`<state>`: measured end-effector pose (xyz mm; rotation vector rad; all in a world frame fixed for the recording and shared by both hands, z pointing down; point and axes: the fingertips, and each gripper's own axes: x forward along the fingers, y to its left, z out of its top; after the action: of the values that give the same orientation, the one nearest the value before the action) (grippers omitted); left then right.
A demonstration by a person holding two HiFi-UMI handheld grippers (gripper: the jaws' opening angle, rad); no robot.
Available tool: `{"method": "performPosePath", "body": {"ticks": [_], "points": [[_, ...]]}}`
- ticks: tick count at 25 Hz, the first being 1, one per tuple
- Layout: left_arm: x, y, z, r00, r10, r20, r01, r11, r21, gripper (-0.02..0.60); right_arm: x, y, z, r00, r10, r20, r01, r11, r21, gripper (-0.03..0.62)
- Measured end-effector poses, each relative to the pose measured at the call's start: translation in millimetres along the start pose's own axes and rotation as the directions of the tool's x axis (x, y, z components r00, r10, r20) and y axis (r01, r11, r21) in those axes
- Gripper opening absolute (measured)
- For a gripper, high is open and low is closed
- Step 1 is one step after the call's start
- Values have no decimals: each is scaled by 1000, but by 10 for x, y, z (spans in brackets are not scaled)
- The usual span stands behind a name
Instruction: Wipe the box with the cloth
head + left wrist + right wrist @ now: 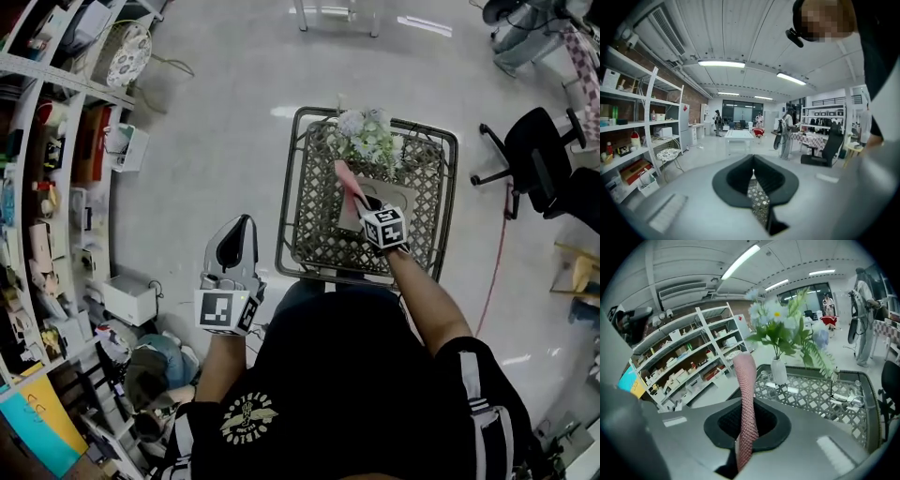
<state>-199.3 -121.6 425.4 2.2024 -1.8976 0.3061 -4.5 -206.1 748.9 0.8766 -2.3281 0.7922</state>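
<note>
Mid-frame, the right gripper (364, 202) is clamped on the pink cloth (347, 180) above the box (400, 195) in the cart (287, 202), hiding much of the box. Lower left, the left gripper (240, 228) has its jaws together and empty.

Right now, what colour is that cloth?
Pink, with a fine knit texture. The cloth shows best in the right gripper view.

Pink cloth (349, 184) upright — beige box (404, 195) beneath

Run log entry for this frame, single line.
stage: cloth held over box | left gripper: shut, empty, outside cart | right gripper: shut on cloth | box: in cart beside flowers
</note>
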Motion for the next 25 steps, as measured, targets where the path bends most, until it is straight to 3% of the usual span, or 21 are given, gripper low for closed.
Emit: {"method": "performPosePath", "body": {"ticks": [5, 9, 19, 25], "points": [[-103, 139, -12, 999, 34, -24, -34, 999, 11, 0, 503, -182, -331, 990, -34, -139, 53, 990, 132, 17], [-82, 90, -9, 999, 5, -35, -4, 1000, 28, 0, 544, -428, -505, 971, -113, -210, 148, 976, 158, 17], [188, -353, 114, 992, -121, -37, 123, 991, 56, 0, -165, -1206, -958, 910, -302, -285, 360, 916, 178, 17], [308, -672, 132, 976, -213, -43, 215, 974, 67, 0, -688, -1677, -1271, 863, -390, -322, 472, 850, 235, 17]]}}
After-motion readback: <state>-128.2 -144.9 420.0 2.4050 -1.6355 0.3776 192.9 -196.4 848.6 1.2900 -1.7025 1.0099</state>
